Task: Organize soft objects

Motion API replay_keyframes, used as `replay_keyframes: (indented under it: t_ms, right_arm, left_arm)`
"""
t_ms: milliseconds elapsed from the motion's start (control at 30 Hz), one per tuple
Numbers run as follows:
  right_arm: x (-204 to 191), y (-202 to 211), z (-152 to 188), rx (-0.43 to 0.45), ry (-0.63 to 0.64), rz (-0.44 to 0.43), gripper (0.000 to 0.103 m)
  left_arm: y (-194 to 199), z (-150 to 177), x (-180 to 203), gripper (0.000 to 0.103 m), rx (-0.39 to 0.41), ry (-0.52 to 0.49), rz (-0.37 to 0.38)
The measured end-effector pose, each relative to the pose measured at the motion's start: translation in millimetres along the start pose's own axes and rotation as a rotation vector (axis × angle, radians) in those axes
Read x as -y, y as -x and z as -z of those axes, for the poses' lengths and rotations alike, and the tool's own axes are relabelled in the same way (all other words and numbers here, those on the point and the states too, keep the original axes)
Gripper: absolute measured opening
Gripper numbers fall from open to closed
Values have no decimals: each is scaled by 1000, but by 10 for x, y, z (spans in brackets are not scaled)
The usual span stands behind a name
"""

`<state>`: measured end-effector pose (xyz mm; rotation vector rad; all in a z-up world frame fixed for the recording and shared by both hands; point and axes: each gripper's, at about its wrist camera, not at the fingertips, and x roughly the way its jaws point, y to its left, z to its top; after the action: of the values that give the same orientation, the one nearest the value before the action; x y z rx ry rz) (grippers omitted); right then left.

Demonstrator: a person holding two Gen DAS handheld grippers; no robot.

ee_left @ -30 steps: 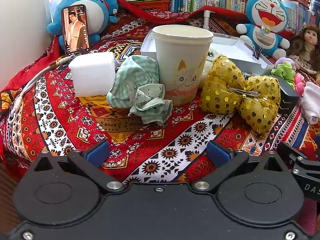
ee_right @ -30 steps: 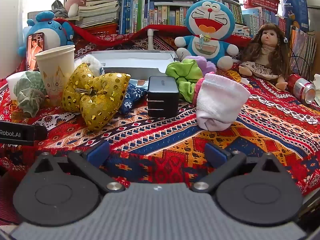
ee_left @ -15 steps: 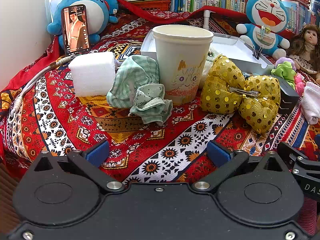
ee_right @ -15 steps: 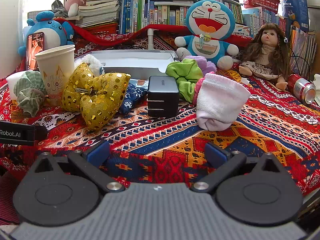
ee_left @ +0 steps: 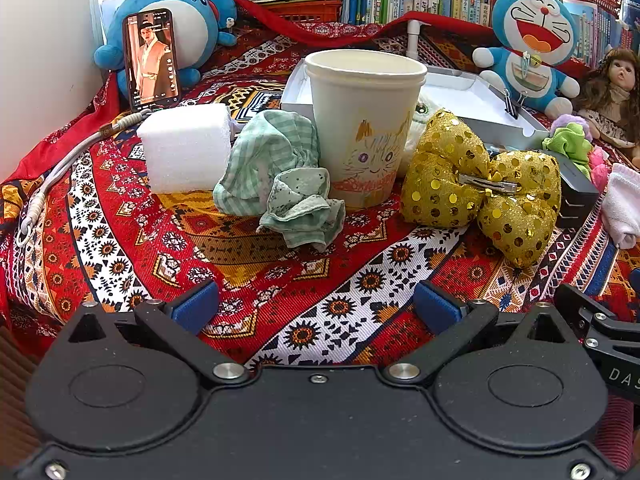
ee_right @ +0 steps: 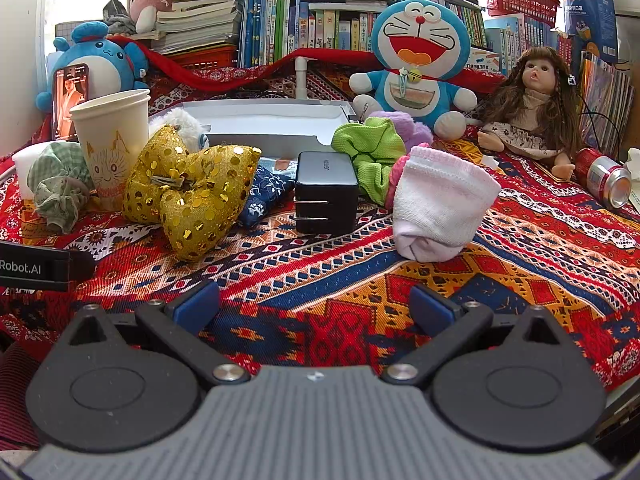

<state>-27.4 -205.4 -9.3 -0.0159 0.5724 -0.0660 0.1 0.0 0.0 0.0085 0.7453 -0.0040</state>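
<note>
Green checked cloth (ee_left: 276, 176): crumpled at centre left of the left wrist view, touching the base of the paper cup (ee_left: 362, 128) and just beside the white foam block (ee_left: 186, 148). Gold sequin bow (ee_left: 480, 188): centre right, against the other side of the cup, metal clip facing up. White sock (ee_right: 440, 204): centre right of the right wrist view, near the black charger (ee_right: 326, 192), with a lime green cloth (ee_right: 370, 152) just behind. White tray (ee_right: 272, 124): behind the pile, upper centre; probable destination, not confirmed.

Left gripper (ee_left: 316, 306): released, jaws spread wide, nothing between them, low over the patterned tablecloth (ee_left: 120, 248), well short of the cloth. Right gripper (ee_right: 314, 308): likewise released and empty, well short of the sock.

Sorting not yet begun.

Hazards:
- Cup tip-over. Cause: dragging the green checked cloth or the bow sideways while either rests against the cup.
- Pinching the tablecloth along with a soft item. Cause: closing too low.
- Partial grasp and drop. Cause: gripping a loose fold instead of the bulk.
- Snagging on the bow clip.
</note>
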Motion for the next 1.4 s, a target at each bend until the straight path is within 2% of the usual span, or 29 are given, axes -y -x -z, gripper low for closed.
replay_keyframes:
  t_ms: [1067, 1400]
  right_arm:
    - [-2, -6, 2, -1, 2, 0, 103]
    - [15, 3, 12, 9, 5, -10, 103]
  left_arm:
    - [0, 1, 1, 103, 1, -2, -1]
    - [10, 31, -32, 103, 16, -19, 20]
